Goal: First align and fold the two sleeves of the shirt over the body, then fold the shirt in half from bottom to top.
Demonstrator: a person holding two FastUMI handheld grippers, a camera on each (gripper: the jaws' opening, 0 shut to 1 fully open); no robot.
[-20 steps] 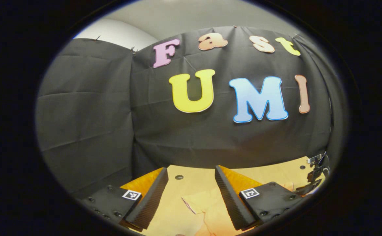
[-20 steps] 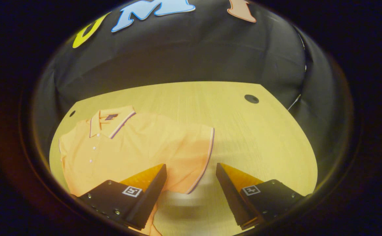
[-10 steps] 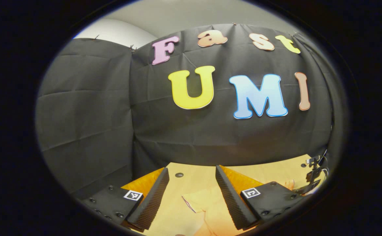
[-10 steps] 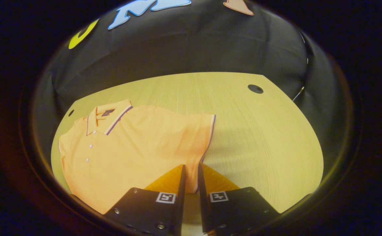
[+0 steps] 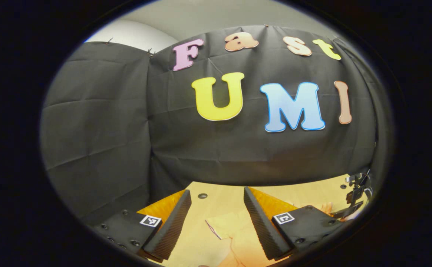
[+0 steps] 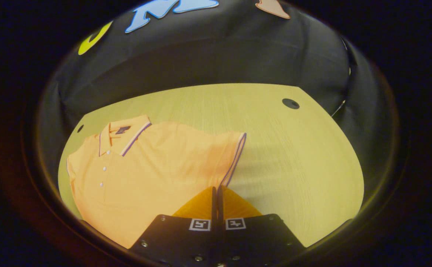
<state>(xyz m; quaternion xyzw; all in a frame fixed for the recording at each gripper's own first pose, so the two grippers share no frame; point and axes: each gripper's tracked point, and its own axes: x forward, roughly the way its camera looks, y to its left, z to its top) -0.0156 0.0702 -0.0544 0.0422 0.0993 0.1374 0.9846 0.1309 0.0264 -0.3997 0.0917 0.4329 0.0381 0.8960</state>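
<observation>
An orange polo shirt lies face up on the wooden table, its collar toward the far left. In the right gripper view my right gripper is shut on the striped hem of the shirt's sleeve, and that hem stands slightly off the table. In the left gripper view my left gripper hangs open above a bit of the orange shirt, with nothing between its fingers.
The table has small round holes near its far edge. Black cloth walls close the booth behind and on both sides. A dark device sits at the right edge of the left gripper view, too small to make out.
My right gripper came down onto the sleeve hem and shut on it; the hem has risen a little. The left gripper has barely shifted and stays open.
</observation>
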